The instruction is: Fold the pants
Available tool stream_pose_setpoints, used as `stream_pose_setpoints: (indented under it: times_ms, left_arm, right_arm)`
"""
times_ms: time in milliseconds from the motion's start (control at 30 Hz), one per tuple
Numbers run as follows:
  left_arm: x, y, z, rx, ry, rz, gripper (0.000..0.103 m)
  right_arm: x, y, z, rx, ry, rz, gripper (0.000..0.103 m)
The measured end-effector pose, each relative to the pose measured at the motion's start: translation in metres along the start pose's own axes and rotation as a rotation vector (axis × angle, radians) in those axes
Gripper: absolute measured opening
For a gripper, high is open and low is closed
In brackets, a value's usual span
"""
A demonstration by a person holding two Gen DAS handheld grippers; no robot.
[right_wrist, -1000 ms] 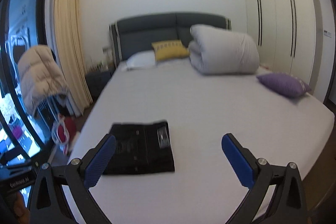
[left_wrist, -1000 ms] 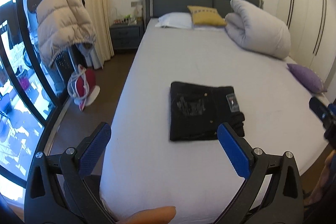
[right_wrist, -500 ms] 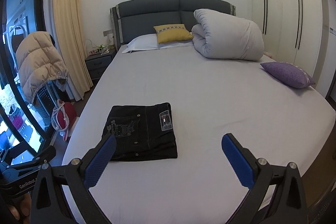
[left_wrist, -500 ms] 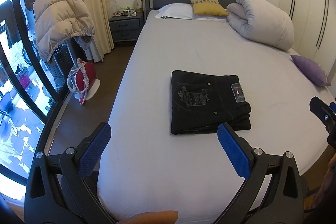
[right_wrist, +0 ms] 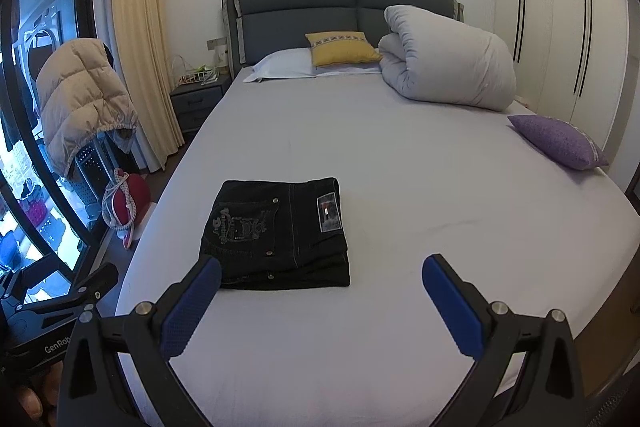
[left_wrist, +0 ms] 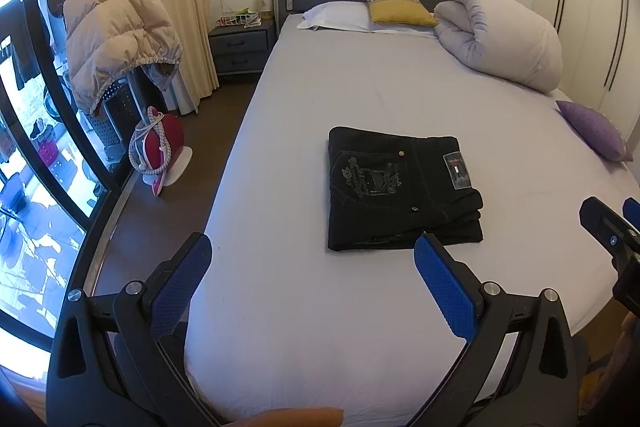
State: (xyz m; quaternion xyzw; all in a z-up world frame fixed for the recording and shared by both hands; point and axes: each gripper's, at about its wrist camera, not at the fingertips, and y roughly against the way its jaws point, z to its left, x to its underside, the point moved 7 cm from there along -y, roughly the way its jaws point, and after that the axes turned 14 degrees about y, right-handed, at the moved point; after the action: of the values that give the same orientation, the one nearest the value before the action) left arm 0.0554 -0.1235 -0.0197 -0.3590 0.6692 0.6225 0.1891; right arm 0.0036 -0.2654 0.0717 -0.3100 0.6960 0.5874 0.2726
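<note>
The black pants (left_wrist: 400, 191) lie folded into a compact rectangle on the white bed (left_wrist: 320, 307), back pocket and label facing up; they also show in the right wrist view (right_wrist: 280, 231). My left gripper (left_wrist: 312, 267) is open and empty, held above the foot of the bed, short of the pants. My right gripper (right_wrist: 320, 279) is open and empty, also above the foot of the bed, just behind the pants. The right gripper's body shows at the right edge of the left wrist view (left_wrist: 612, 231).
A rolled white duvet (right_wrist: 448, 67), a yellow cushion (right_wrist: 340, 47) and a white pillow (right_wrist: 284, 63) lie near the headboard. A purple cushion (right_wrist: 560, 143) sits at the bed's right edge. A puffy jacket (left_wrist: 116, 31), a red item (left_wrist: 160, 147) and a nightstand (left_wrist: 240, 47) stand at the left.
Both grippers have drawn back and tilted down slightly, so the pants appear lower and closer in each view. The pants have not moved. Both grippers stay open.
</note>
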Motion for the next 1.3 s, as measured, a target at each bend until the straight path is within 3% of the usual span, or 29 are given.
stream_pose_setpoints:
  times_ms: [1300]
  left_arm:
    - [0.008, -0.009, 0.005, 0.003, 0.003, 0.026, 0.103]
  right_arm:
    - [0.01, -0.002, 0.002, 0.0, -0.012, 0.031, 0.103]
